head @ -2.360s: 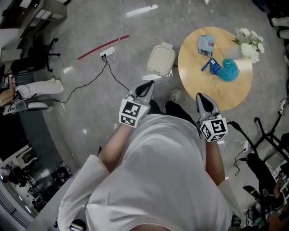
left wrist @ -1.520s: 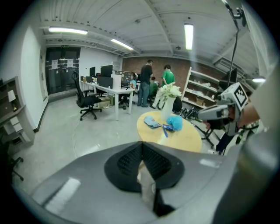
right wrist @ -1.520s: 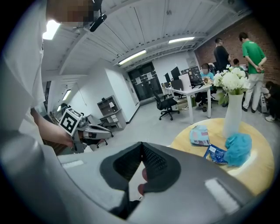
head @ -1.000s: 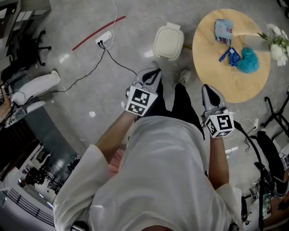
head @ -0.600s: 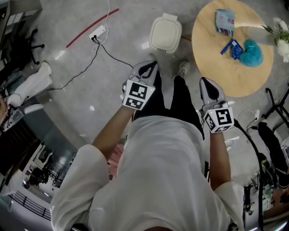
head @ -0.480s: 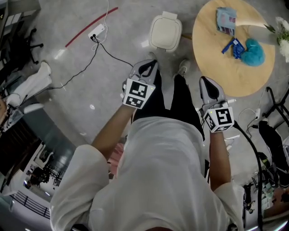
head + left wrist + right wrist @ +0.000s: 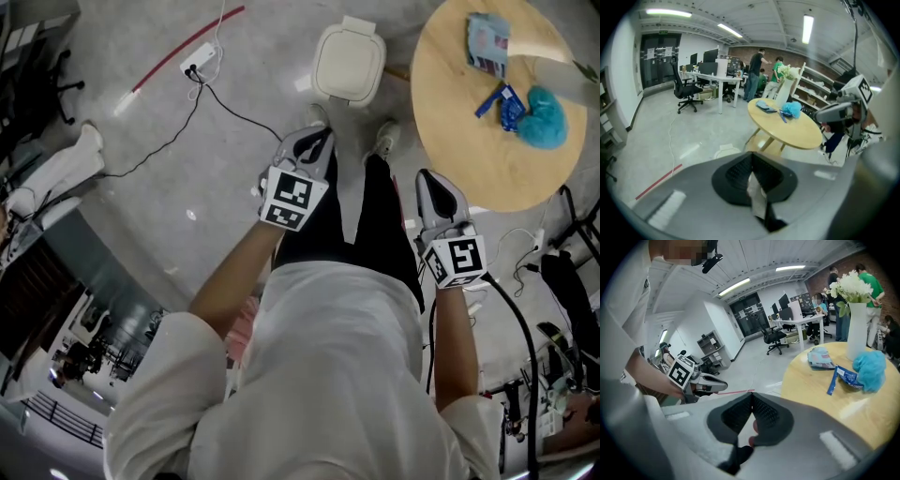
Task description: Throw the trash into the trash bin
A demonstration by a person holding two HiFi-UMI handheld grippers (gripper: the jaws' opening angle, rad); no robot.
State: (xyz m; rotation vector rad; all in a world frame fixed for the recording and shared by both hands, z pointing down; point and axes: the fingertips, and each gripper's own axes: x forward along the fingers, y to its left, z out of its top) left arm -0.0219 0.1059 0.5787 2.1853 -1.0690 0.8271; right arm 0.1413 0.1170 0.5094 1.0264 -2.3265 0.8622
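The white lidded trash bin [image 7: 349, 61] stands on the floor beside a round wooden table [image 7: 469, 141]. On the table lie a blue wrapper [image 7: 506, 105], a light blue packet [image 7: 487, 39] and a teal fluffy ball [image 7: 547, 120]. My left gripper [image 7: 319, 134] is shut in front of the body, its tips toward the bin. My right gripper [image 7: 427, 176] is shut too, near the table's edge. Neither holds trash. In the left gripper view the pads meet [image 7: 751, 156]; the bin [image 7: 724, 151] and table [image 7: 787, 129] lie beyond. The right gripper view [image 7: 751, 394] shows the wrapper [image 7: 843, 376] close ahead.
A white vase of flowers [image 7: 857, 329] stands at the table's far side. A power strip and black cable [image 7: 202, 70] lie on the grey floor left of the bin, with red tape beside them. Cables and stands [image 7: 553, 272] crowd the right. Desks, chairs and people fill the background.
Both grippers have sunk a little in front of the body and stay shut. The bin and table have slid toward the top of the head view.
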